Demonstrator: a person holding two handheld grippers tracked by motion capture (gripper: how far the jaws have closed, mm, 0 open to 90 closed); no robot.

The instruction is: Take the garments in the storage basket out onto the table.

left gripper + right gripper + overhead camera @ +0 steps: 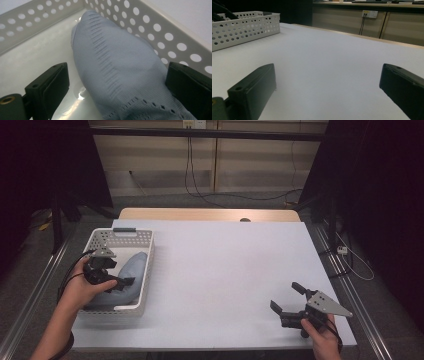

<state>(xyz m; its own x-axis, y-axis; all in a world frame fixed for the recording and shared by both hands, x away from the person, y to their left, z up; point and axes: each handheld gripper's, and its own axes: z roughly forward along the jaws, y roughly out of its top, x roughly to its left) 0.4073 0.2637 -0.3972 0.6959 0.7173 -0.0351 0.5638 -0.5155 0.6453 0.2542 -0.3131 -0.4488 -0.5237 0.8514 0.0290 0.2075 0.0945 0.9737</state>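
A light blue knitted cloth [134,266] lies bunched in a white perforated basket [149,251] at the table's left. My left gripper [120,272] reaches into the basket, held in a hand. In the left gripper view it [117,72] is open, its jaws standing wide on either side of the cloth [117,55] just above the basket floor, not pressing it. My right gripper [286,296] rests low over the table near the front right corner. It [327,72] is open with nothing between its jaws.
The white table top [225,270] stretches between the basket and the right gripper. The basket's wall [160,32] runs close beside the left gripper's right jaw. In the right gripper view the basket [244,27] stands far off. Cables hang behind the table.
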